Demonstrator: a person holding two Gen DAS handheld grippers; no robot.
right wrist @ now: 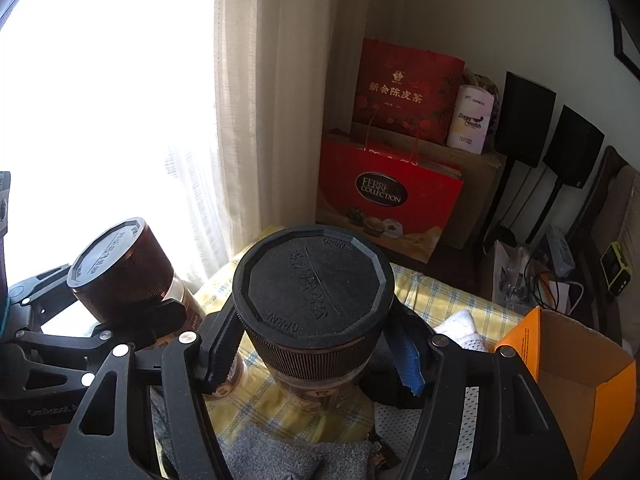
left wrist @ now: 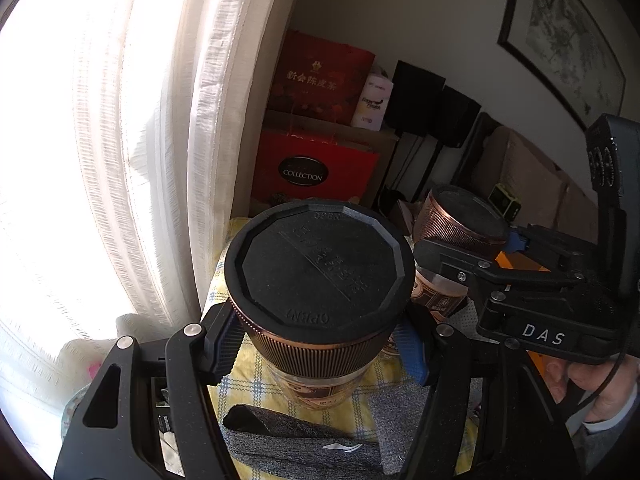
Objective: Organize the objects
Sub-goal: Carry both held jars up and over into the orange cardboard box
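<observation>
Grey cloth (left wrist: pixel 304 440) lies nearest, at six o'clock on the yellow checked tablecloth (right wrist: pixel 452 300). Above it the left gripper (left wrist: pixel 320 344) pinches a jar (left wrist: pixel 320 276) by its ribbed lid. The right gripper (right wrist: pixel 312 352) appears to clamp a second jar (right wrist: pixel 316 292) the same way. An orange box (right wrist: pixel 580 364) stands at three o'clock; red gift bags (right wrist: pixel 396 128) sit farthest, at twelve.

A home — curtain (right wrist: pixel 276 100), red gift bags (right wrist: pixel 390 200), framed picture (left wrist: pixel 568 36) on the wall.
</observation>
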